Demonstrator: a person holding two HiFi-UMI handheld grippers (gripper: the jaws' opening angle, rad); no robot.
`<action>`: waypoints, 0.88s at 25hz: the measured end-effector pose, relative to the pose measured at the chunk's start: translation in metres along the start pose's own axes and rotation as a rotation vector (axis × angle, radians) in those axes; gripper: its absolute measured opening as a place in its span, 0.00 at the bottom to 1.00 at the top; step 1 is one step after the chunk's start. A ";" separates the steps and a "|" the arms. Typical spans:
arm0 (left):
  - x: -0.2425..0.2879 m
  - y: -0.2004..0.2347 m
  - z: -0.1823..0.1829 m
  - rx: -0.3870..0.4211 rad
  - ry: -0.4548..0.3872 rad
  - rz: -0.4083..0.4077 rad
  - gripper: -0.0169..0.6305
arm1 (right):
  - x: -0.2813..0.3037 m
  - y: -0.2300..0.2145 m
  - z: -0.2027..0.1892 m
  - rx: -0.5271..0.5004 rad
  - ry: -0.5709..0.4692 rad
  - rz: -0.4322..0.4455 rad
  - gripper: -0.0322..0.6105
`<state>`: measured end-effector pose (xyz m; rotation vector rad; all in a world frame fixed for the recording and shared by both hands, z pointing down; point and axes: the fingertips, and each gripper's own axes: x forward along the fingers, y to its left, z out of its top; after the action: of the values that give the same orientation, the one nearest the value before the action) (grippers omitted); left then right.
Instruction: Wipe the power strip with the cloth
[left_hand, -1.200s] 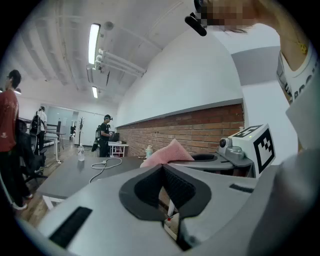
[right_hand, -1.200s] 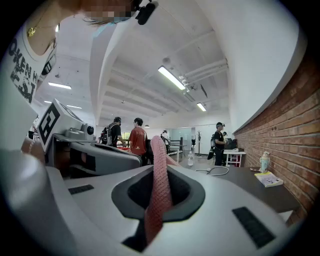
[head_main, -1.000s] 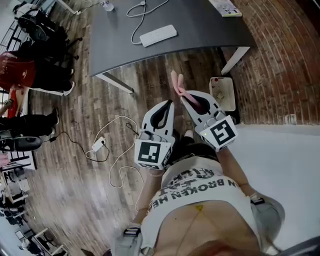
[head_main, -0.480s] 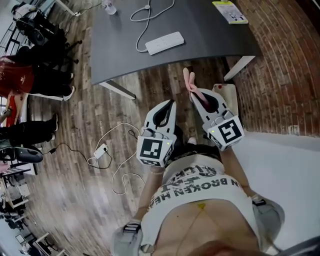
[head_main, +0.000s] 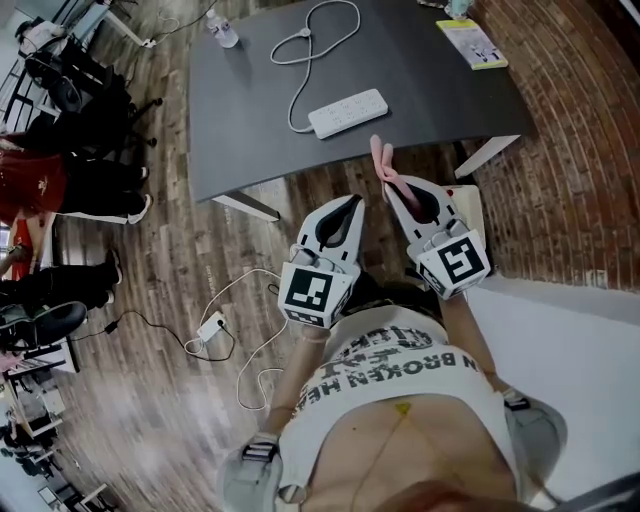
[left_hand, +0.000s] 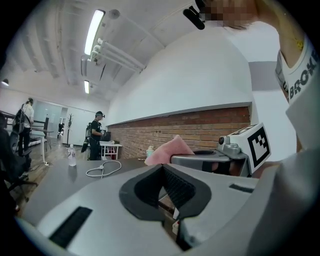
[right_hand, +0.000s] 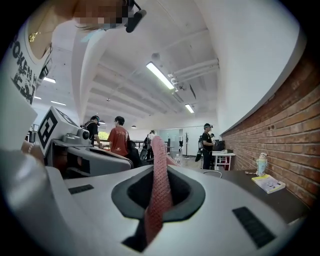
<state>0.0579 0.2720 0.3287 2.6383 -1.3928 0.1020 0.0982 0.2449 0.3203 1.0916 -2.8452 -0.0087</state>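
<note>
The white power strip (head_main: 347, 113) lies on the dark grey table (head_main: 250, 110), its white cable (head_main: 318, 30) looped behind it. My right gripper (head_main: 390, 184) is shut on a pink cloth (head_main: 381, 160), which sticks up past the jaw tips just short of the table's near edge. In the right gripper view the cloth (right_hand: 159, 185) hangs pinched between the pads. My left gripper (head_main: 352, 200) is beside it on the left, shut and empty, over the wooden floor. The left gripper view shows its closed jaws (left_hand: 162, 167) and the cloth (left_hand: 170, 149) to the right.
A water bottle (head_main: 226, 30) stands at the table's far left, a yellow booklet (head_main: 477, 42) at its far right. A white adapter with cables (head_main: 213, 325) lies on the floor. People and chairs (head_main: 60, 190) are at the left; a brick wall (head_main: 570, 150) is to the right.
Both grippers have moved forward toward the table's near edge, the cloth still held in the right one. The power strip and table now sit nearer in the head view.
</note>
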 end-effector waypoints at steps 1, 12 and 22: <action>0.000 0.004 -0.001 -0.004 0.000 -0.005 0.04 | 0.006 0.002 -0.001 -0.002 0.005 0.001 0.08; -0.007 0.051 -0.010 -0.059 -0.007 0.071 0.04 | 0.064 0.022 -0.009 -0.034 0.057 0.117 0.08; 0.035 0.109 -0.010 -0.074 0.027 0.160 0.04 | 0.130 -0.003 -0.013 -0.030 0.069 0.244 0.08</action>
<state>-0.0121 0.1848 0.3542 2.4546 -1.5650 0.1026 0.0052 0.1559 0.3444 0.7180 -2.8841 0.0041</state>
